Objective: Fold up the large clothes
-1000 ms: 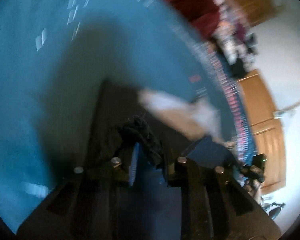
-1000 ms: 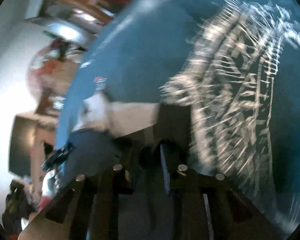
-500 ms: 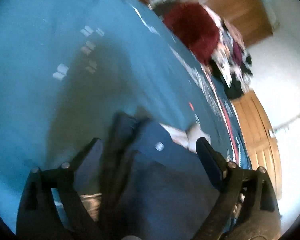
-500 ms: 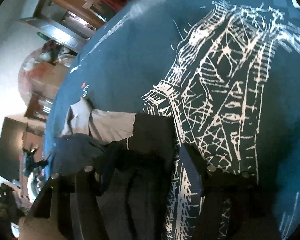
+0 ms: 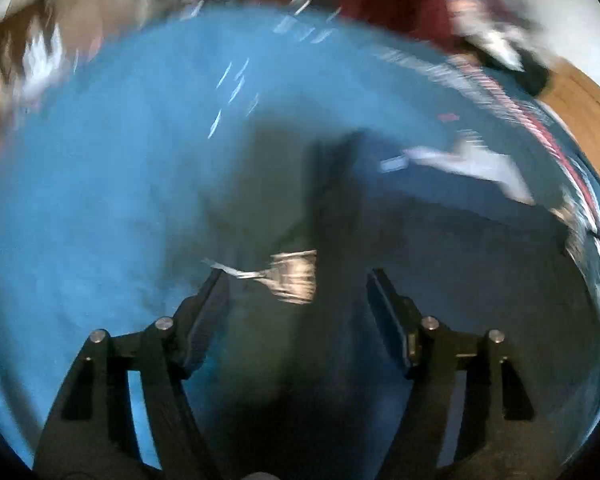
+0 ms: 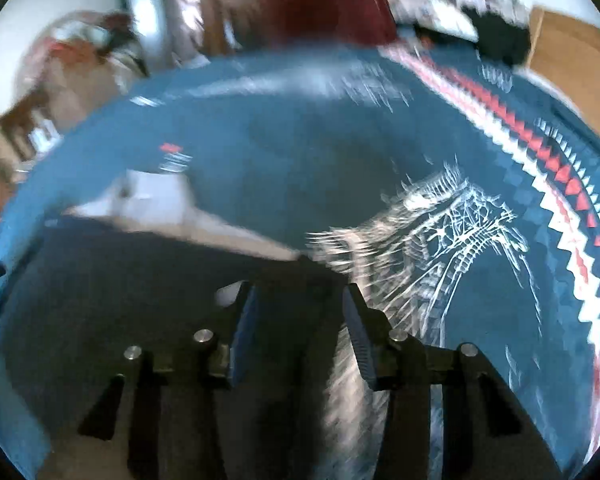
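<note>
Both grippers have let go of the dark garment (image 5: 440, 264) since a second ago and pulled back. Left gripper (image 5: 296, 304) is spread wide, right gripper (image 6: 298, 320) open a bit narrower, nothing in either. It's lying flat on the blue bedspread (image 5: 100, 184), near the patterned edge. One fold looks done, probably more left.

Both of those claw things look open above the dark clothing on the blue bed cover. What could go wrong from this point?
1. The left gripper and right gripper are both open with nothing between their fingers, so the dark garment lies loose and its fold could slip or spring back.
2. Both views are blurred by motion; a hasty regrasp might pinch the blue bedspread along with the garment.
3. The pale inner lining sticks out at the edge, so the fold may end up uneven.
</note>
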Demonstrator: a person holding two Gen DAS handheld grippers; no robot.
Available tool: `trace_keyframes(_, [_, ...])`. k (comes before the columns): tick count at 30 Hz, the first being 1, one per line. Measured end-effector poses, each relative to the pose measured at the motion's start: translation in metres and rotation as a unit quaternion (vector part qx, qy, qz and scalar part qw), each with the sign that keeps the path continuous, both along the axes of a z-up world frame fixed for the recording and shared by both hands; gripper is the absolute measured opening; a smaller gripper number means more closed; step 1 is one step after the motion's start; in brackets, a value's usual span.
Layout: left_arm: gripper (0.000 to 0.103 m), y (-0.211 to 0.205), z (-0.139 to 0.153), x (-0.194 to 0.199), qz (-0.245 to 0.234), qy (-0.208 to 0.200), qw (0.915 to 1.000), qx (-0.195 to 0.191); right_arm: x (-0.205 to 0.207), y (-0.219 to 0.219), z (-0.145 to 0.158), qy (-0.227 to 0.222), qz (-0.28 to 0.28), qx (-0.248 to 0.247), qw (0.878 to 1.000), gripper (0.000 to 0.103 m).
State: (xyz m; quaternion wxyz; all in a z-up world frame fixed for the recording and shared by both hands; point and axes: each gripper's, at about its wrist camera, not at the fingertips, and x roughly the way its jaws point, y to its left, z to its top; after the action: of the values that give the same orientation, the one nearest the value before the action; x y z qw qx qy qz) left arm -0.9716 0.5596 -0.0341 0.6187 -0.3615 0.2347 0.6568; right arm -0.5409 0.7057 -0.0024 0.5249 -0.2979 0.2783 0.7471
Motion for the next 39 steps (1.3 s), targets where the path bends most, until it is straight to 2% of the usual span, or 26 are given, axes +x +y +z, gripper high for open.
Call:
trace_keyframes(2, [0.083,-0.022,0.01,0.023,-0.032,0.012,0.9991,0.024,-0.013,-0.051,-0.007,-0.006,0.013,0.014,1.0,0.05])
trace_keyframes(5, [0.085,-0.026,-0.022,0.021,-0.027,-0.021,0.9993,-0.015,-0.017,-0.096,-0.048,-0.022,-0.009,-0.014,1.0,0.05])
trace_keyframes(7, [0.076,-0.027,-0.05,0.0,0.01,-0.052,0.997,-0.057,-0.009,-0.112,-0.081,-0.034,-0.018,-0.046,0.998,0.049])
trace_keyframes(8, [0.069,-0.033,-0.052,-0.011,0.021,-0.082,0.9955,-0.043,-0.003,-0.121,-0.09,-0.038,-0.023,-0.037,0.998,0.049])
trace_keyframes(9, [0.064,-0.037,-0.049,-0.019,0.031,-0.098,0.9941,-0.036,0.001,-0.125,-0.089,-0.038,-0.027,-0.027,0.999,0.05])
trace_keyframes(10, [0.063,-0.04,-0.044,-0.022,0.044,-0.094,0.9938,-0.04,0.002,-0.126,-0.084,-0.047,-0.037,-0.029,0.998,0.051])
trace_keyframes(12, [0.064,-0.052,-0.022,-0.012,0.048,-0.061,0.9968,-0.021,-0.003,-0.133,-0.063,-0.052,-0.046,-0.004,0.998,0.053])
trace_keyframes(14, [0.067,-0.067,0.002,0.013,0.011,-0.063,0.9979,0.016,-0.02,-0.149,-0.041,-0.028,-0.027,0.026,0.999,0.053])
trace_keyframes(16, [0.071,-0.075,0.01,0.044,-0.034,-0.075,0.996,0.035,-0.054,-0.164,-0.034,-0.005,0.013,0.039,0.999,0.053])
trace_keyframes(19, [0.071,-0.071,-0.006,0.077,-0.083,-0.123,0.9886,0.021,-0.128,-0.18,-0.04,0.018,0.102,0.03,0.994,0.053])
trace_keyframes(21, [0.071,-0.067,-0.015,0.109,-0.135,-0.154,0.9787,0.015,-0.176,-0.186,-0.051,0.018,0.161,0.019,0.987,0.048])
trace_keyframes(23, [0.071,-0.062,-0.022,0.13,-0.172,-0.182,0.9682,-0.005,-0.195,-0.184,-0.065,0.002,0.169,0.002,0.986,0.052])
trace_keyframes(24, [0.069,-0.058,-0.027,0.134,-0.173,-0.182,0.9678,-0.02,-0.195,-0.181,-0.071,0.0,0.165,-0.005,0.986,0.05])
trace_keyframes(25, [0.064,-0.055,-0.036,0.128,-0.167,-0.183,0.9682,-0.035,-0.192,-0.181,-0.074,0.0,0.16,-0.012,0.987,0.05])
trace_keyframes(27, [0.034,-0.053,-0.042,0.103,-0.157,-0.207,0.9649,-0.039,-0.176,-0.174,-0.075,-0.013,0.14,-0.009,0.99,0.05])
trace_keyframes(31, [0.036,-0.069,-0.036,0.023,-0.09,-0.208,0.9737,-0.019,-0.1,-0.156,-0.082,-0.041,0.076,-0.014,0.996,0.047])
trace_keyframes(32, [0.047,-0.074,-0.036,-0.002,-0.058,-0.198,0.9783,-0.015,-0.082,-0.154,-0.085,-0.045,0.061,-0.018,0.997,0.046])
trace_keyframes(33, [0.045,-0.074,-0.038,-0.016,-0.029,-0.191,0.9811,-0.013,-0.058,-0.15,-0.087,-0.052,0.04,-0.022,0.998,0.046])
trace_keyframes(35, [0.044,-0.087,-0.043,-0.059,0.02,-0.209,0.9777,0.0,-0.02,-0.14,-0.086,-0.057,0.012,-0.026,0.998,0.046])
trace_keyframes(36, [0.04,-0.094,-0.042,-0.075,0.044,-0.197,0.9794,-0.001,-0.005,-0.138,-0.085,-0.062,0.0,-0.029,0.998,0.044])
trace_keyframes(38, [0.044,-0.102,-0.036,-0.089,0.064,-0.194,0.979,0.004,0.014,-0.137,-0.071,-0.085,-0.042,-0.028,0.995,0.051])
trace_keyframes(39, [0.052,-0.106,-0.032,-0.086,0.075,-0.168,0.9829,0.0,0.023,-0.142,-0.061,-0.073,-0.056,-0.022,0.996,0.051])
